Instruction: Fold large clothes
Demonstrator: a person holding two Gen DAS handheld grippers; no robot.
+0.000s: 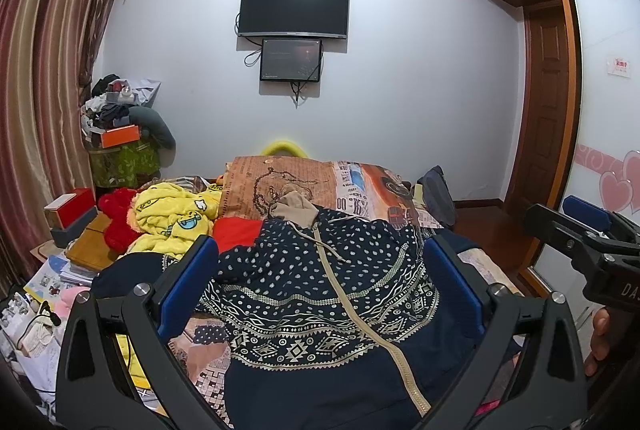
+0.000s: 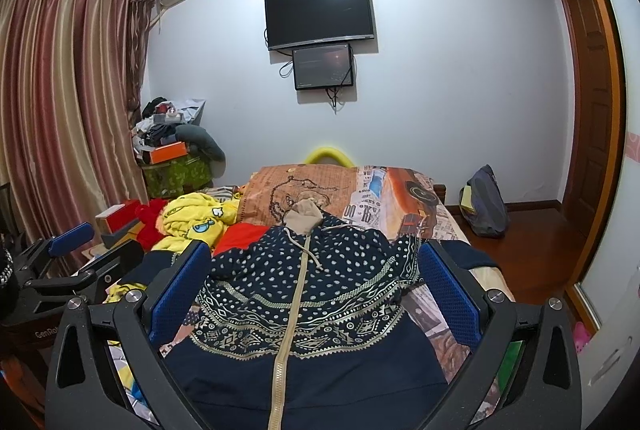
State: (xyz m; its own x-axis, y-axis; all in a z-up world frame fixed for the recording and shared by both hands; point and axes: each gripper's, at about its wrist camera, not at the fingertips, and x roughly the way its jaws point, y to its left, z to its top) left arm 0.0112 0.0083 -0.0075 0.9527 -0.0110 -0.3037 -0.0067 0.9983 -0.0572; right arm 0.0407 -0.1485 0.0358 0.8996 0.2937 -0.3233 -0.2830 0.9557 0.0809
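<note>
A navy zip hoodie (image 1: 320,294) (image 2: 304,294) with white dots, a patterned band and a beige hood lies spread front-up on the bed, hood pointing away from me. My left gripper (image 1: 320,262) hovers open above its chest, blue pads wide apart with nothing between them. My right gripper (image 2: 316,262) is likewise open over the hoodie. The right gripper also shows at the right edge of the left wrist view (image 1: 588,230), held by a hand (image 1: 600,342). In the right wrist view the left gripper (image 2: 80,250) sits at the left edge.
A yellow cartoon garment (image 1: 172,222) (image 2: 200,218) and red cloth (image 1: 116,218) lie left of the hoodie. The bed has a printed orange quilt (image 1: 320,181) (image 2: 340,189). Boxes and papers clutter the left side (image 1: 72,222). A dark bag (image 2: 484,201) sits on the wooden floor at right.
</note>
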